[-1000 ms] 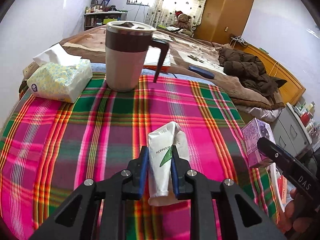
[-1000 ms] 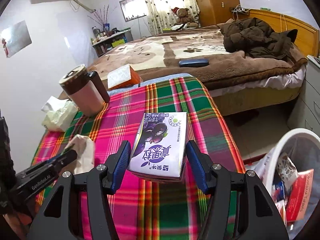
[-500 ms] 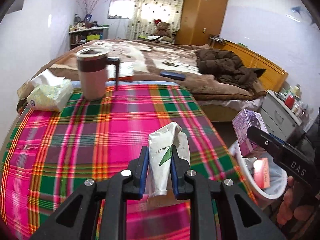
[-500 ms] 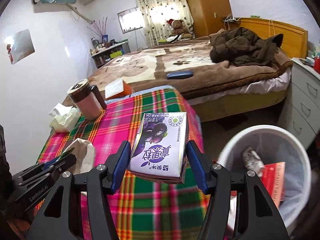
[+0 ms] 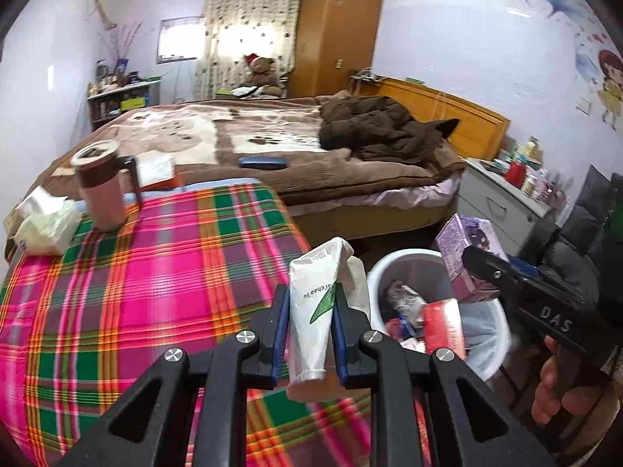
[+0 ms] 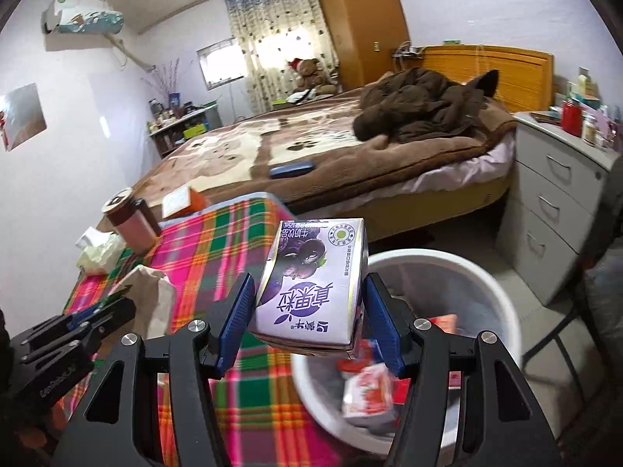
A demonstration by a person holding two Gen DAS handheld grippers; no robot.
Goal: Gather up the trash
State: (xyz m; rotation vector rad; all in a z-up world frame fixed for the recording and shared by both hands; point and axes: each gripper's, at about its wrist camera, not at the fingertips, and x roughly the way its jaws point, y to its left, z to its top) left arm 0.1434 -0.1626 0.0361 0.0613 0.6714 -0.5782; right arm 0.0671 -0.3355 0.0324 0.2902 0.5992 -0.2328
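Your left gripper [image 5: 310, 325] is clamped on a white crumpled paper cup [image 5: 317, 311] with green print; both blue pads press its sides, and the cup stands roughly upright between them. In the left wrist view the cup sits over the right edge of the plaid tablecloth [image 5: 155, 272], just beside the white trash bin [image 5: 494, 334].

Your right gripper [image 6: 309, 317] is clamped on a purple milk carton [image 6: 315, 284]; the 2 blue pads grip its left and right faces, and its printed text reads upside down in the right wrist view. The carton hangs above the left rim of the bin, which stands on the floor beside the table. The left wrist view shows the same carton held over the far right side of the bin.

The bin already holds several red and white wrappers [image 6: 370, 389].

On the far left of the tablecloth stand 1 lidded mug [image 5: 103, 190] and, near it, 1 pack of tissues [image 5: 43, 222]. Behind the table is a bed [image 5: 272, 144] with a brown blanket and a dark brown jacket [image 5: 381, 132] on it. A grey drawer unit [image 6: 557, 202] stands to the right of the bed.
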